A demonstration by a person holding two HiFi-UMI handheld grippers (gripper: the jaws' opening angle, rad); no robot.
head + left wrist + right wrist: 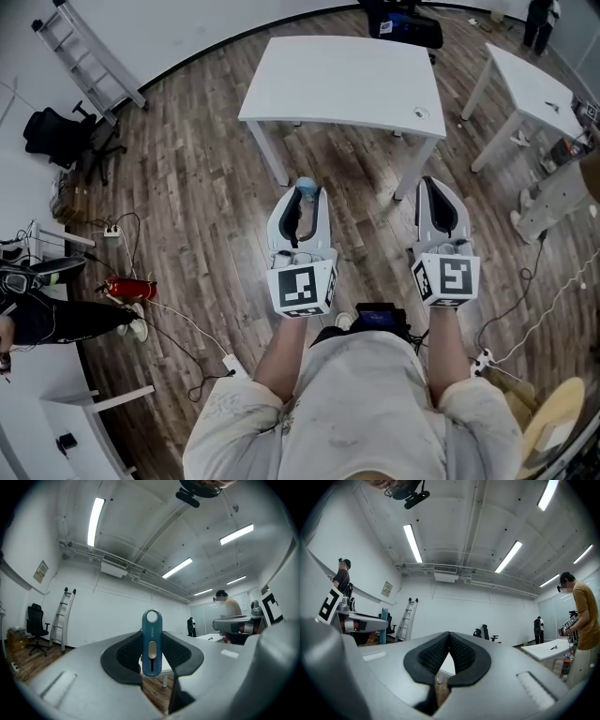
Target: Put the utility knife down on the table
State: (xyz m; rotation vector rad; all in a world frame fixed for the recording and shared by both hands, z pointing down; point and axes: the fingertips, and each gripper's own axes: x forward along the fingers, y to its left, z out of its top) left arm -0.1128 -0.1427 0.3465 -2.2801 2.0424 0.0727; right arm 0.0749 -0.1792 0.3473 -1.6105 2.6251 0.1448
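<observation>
My left claw (300,199) pinched the blue utility knife (152,644) upright, in the air short of the near edge of the white desk (347,84). My right claw (449,639) was pressed together, empty. Nothing was put down yet; I judged the whole placing was left to do.
</observation>
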